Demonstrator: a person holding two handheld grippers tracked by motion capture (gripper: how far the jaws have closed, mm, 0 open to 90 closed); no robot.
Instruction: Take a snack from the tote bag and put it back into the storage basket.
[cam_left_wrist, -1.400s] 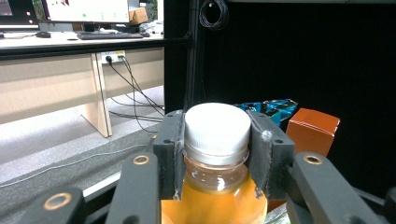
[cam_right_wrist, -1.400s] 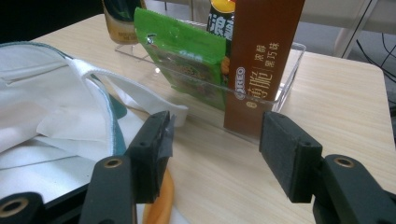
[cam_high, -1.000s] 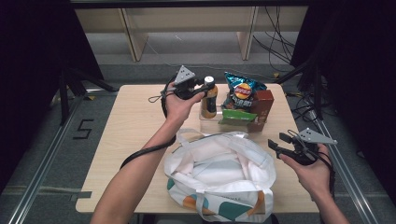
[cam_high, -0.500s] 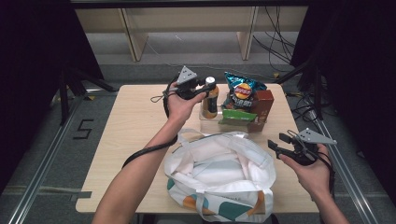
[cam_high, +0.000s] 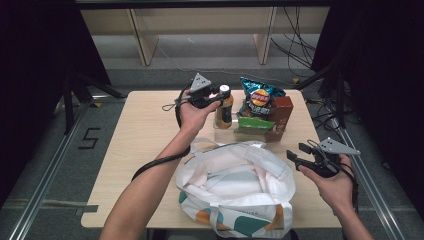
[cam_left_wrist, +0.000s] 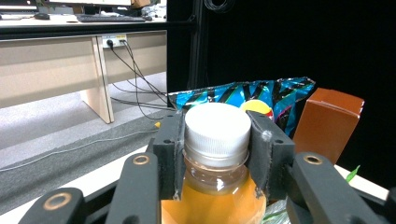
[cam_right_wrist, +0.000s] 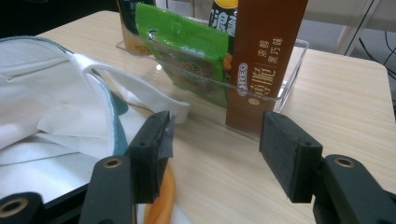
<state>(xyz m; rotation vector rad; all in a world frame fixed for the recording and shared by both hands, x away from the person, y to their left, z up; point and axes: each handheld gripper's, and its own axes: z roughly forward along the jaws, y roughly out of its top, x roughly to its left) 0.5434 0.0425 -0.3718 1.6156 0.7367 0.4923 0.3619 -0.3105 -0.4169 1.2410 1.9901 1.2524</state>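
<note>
- Bottle (cam_high: 224, 107) of orange drink stands upright at the left end of the clear tray (cam_right_wrist: 287, 60), which sits on the table (cam_high: 140, 135) just behind the bag (cam_high: 235, 185); standing upright leaves its white cap (cam_left_wrist: 216, 128) free to be gripped.
- The left gripper (cam_left_wrist: 215, 144) is clamped on the neck right under that cap, one jaw pressed to each side, a hold that likely suits lifting the bottle straight up out of the tray.
- The chip packet (cam_high: 259, 95) and the brown box (cam_high: 281, 112) stand in the tray to the right of the bottle, with a green packet (cam_right_wrist: 196, 58) leaning at the tray's front wall, so a side approach from the left avoids them.
- The right gripper (cam_high: 302, 155) hovers to the right of the bag, well clear of the tray, its jaws apart and holding nothing, perhaps waiting to steady the bag.
- The bag lies wide open in front of the tray, seemingly ready to take the bottle.
</note>
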